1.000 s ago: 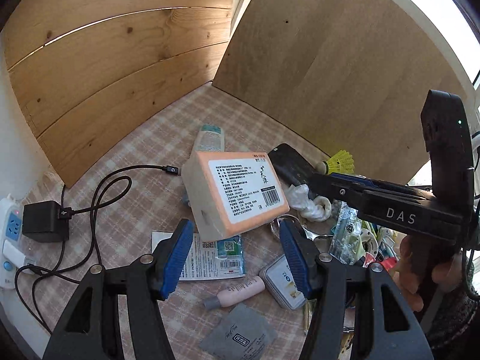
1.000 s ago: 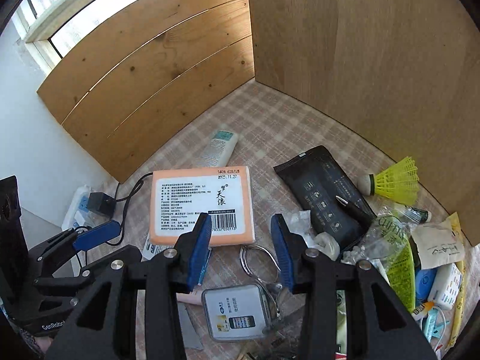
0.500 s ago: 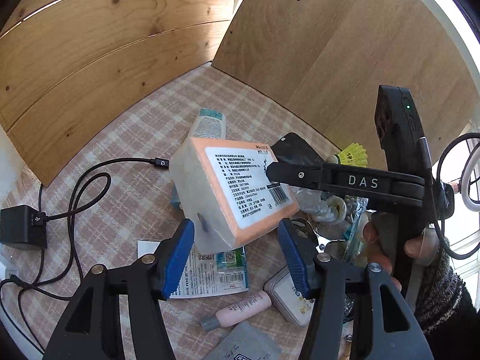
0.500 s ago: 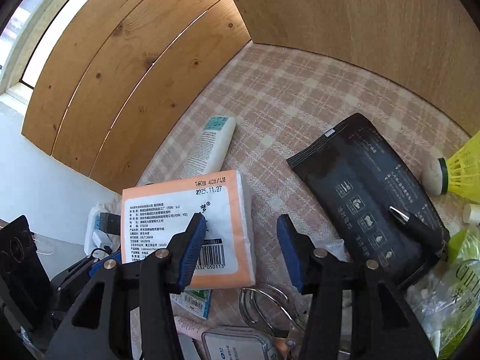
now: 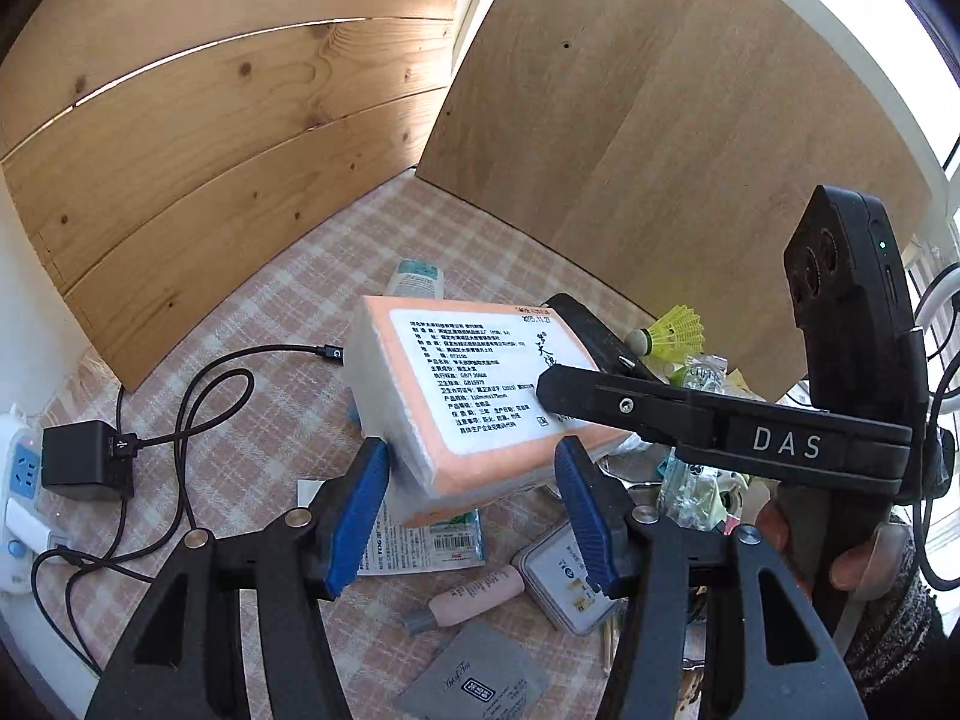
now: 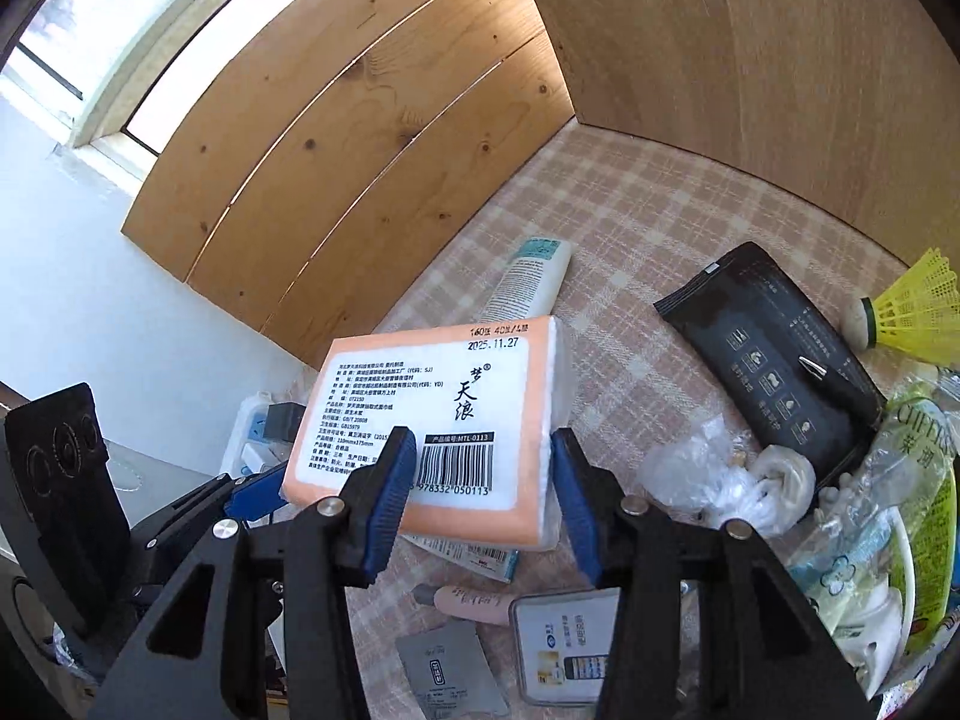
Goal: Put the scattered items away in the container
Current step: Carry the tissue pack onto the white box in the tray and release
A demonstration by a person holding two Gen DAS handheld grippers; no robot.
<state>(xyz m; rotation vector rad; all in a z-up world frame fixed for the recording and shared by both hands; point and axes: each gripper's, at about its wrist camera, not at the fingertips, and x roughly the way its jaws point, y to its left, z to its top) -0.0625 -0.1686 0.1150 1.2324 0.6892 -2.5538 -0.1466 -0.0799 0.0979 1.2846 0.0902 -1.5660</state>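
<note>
An orange-and-white tissue pack (image 5: 480,384) is tilted up off the plaid cloth (image 5: 288,276). Its near corner sits between the blue pads of my left gripper (image 5: 471,456), which press on it. In the right wrist view the same pack (image 6: 432,414) fills the middle, raised above the clutter. My right gripper (image 6: 480,441) hovers over its near right corner with its jaws closing. The left pad is in front of the label and the right pad is beside the white edge, neither pressing. One black finger (image 5: 630,405) of the right gripper lies across the pack.
A black pouch (image 6: 768,360), a yellow shuttlecock (image 6: 918,312) and crumpled wrappers (image 6: 720,480) crowd the right. A white tube (image 6: 534,276) lies behind the pack. A pink tube (image 5: 468,597), a tin (image 5: 564,582) and a grey sachet (image 5: 474,684) lie near. A charger (image 5: 84,459) sits left, and wooden boards (image 5: 240,120) wall the back.
The tissue pack went from lying flat to raised and tilted, its corner now between the left pads. The right gripper swung in over the pack.
</note>
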